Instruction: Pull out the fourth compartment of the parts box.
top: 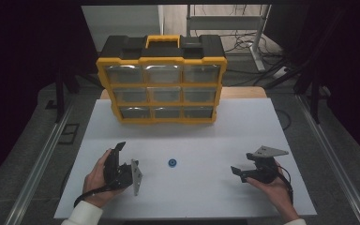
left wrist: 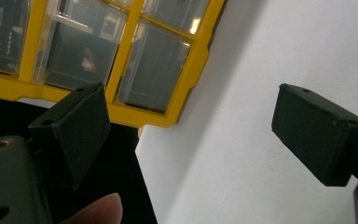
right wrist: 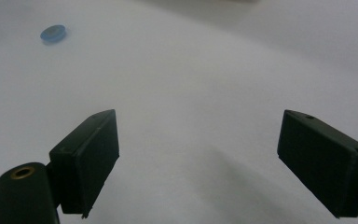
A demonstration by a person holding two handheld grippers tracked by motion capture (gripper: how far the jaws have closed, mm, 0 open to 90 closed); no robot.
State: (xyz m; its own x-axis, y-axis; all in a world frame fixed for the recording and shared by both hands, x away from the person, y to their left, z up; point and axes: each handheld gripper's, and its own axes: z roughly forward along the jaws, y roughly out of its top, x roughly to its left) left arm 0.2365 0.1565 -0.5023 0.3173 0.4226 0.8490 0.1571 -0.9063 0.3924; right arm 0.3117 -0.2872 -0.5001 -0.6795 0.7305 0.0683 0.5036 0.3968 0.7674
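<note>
In the left gripper view, the yellow organizer is cut off by the top and left edges, and what lies behind its cloudy drawer fronts cannot be told. A fingertip is cut by the bottom edge. In the right gripper view, the small blue ring is blurred.

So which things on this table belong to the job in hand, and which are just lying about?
In the job:
- small round blue disc, between the grippers
- open left gripper
- open right gripper
- likely the yellow-and-black plastic drawer organiser

Lying about:
- tangled cables on the floor behind
- white table top, merely the surface
</note>
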